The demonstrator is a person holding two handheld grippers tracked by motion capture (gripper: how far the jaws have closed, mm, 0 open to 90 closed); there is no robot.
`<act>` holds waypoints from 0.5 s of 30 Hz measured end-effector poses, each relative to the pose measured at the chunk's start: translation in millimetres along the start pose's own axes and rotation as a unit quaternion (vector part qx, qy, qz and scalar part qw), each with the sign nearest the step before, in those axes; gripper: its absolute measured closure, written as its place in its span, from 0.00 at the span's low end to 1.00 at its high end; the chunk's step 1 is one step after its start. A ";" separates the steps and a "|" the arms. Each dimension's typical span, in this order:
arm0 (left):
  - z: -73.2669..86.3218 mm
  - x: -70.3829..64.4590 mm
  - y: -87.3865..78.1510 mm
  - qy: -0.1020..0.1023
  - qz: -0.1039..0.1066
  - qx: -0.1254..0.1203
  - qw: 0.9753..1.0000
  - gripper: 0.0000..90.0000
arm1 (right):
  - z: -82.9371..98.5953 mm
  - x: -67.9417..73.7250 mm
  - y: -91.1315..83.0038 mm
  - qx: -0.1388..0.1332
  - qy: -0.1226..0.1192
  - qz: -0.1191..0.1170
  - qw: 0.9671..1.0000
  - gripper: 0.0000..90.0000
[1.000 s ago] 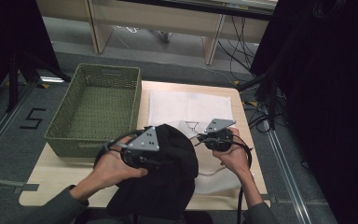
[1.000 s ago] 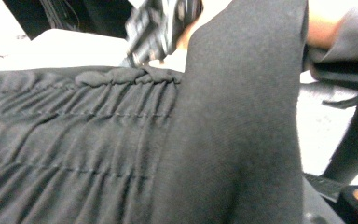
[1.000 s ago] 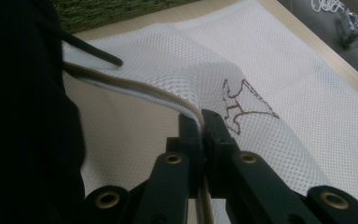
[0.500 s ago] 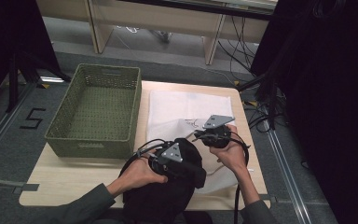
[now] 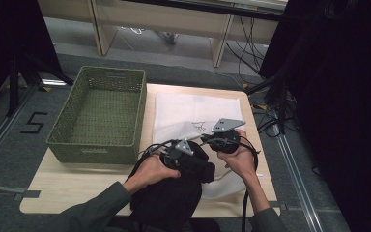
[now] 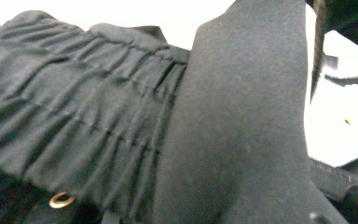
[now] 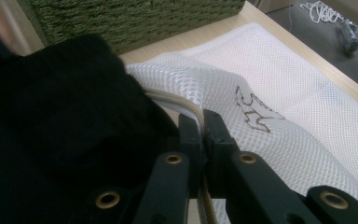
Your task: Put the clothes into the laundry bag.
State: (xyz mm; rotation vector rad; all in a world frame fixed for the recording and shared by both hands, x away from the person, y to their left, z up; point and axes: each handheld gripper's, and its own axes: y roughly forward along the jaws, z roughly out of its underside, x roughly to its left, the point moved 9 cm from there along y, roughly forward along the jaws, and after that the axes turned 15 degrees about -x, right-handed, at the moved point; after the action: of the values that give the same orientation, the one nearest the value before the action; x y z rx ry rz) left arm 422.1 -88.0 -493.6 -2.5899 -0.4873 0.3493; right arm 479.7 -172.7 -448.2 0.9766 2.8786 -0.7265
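The right gripper [image 7: 204, 122] is pinching the rim of the white mesh bag [image 5: 193, 113] on the table, jaws closed on it, while the left gripper [image 5: 186, 157], gripping the black garment [image 5: 169, 193], is seemingly stuffing it in, so the next push should go deeper into the bag's mouth.

The basket [image 5: 99, 113] walls off the table's [image 5: 72, 186] left half, with bare wood only along its near side. The mesh bag [image 5: 193, 113] lies flat on the right, its far part open above. At the near edge the black garment [image 5: 171, 198] bulks between both grippers, crowding the bag's mouth.
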 end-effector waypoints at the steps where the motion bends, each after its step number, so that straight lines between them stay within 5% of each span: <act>1: -1.7 1.4 1.5 -0.006 -0.004 -0.002 1.000 0.76 | -0.8 0.4 0.2 -0.001 0.000 0.001 1.000 0.98; 3: -0.6 5.5 6.2 -0.009 -0.008 0.003 1.000 0.76 | -0.6 1.1 0.3 0.002 0.001 0.001 1.000 0.98; 5: 9.0 18.4 16.1 -0.018 -0.033 0.013 0.999 0.74 | 1.5 -0.2 -0.1 0.005 0.004 0.004 1.000 0.98; 8: 15.4 27.7 23.1 -0.051 -0.053 0.001 0.997 0.62 | 7.1 -2.9 0.6 0.010 0.007 0.006 1.000 0.98; 15: 6.9 13.7 2.9 -0.038 -0.054 -0.021 0.998 0.33 | 14.8 -6.7 0.5 0.016 0.013 0.010 1.000 0.98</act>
State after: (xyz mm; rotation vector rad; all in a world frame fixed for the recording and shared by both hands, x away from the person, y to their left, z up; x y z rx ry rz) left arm 433.0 -82.2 -503.0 -2.5854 -0.6641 0.4067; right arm 483.5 -182.6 -460.5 1.0240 2.8828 -0.7678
